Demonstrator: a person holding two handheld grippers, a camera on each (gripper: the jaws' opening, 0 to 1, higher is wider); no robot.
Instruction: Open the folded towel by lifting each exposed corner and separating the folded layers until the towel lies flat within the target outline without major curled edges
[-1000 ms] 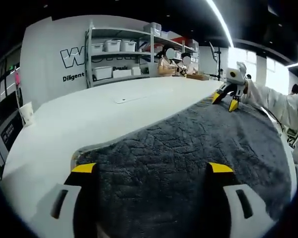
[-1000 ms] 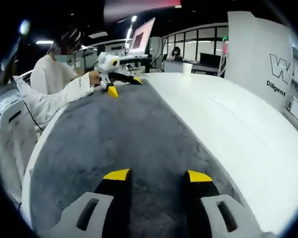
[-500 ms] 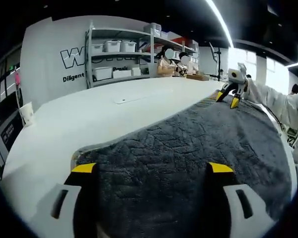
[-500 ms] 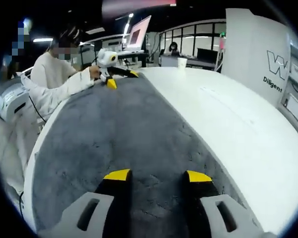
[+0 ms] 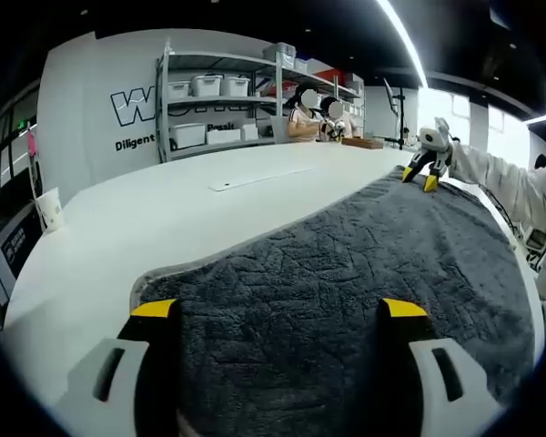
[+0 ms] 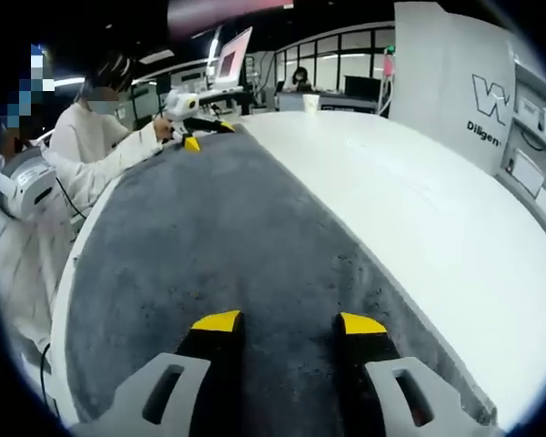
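Towel (image 5: 346,273): dark grey, spread on the white table (image 5: 164,209), long axis running from one gripper to the other.
Left gripper (image 5: 278,314): at one end, jaws wide apart, towel lying between them; whether they grip it, I cannot tell.
Right gripper (image 6: 287,325): at the opposite end (seen far off at (image 5: 423,173)), jaws parted over the towel, hold unclear.
Nearer hand: each to its own end.
Hidden: the near edge under both jaws; the target outline.

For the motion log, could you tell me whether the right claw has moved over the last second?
Yes. In the left gripper view the right claw has drawn farther off along the towel, toward the shelving.
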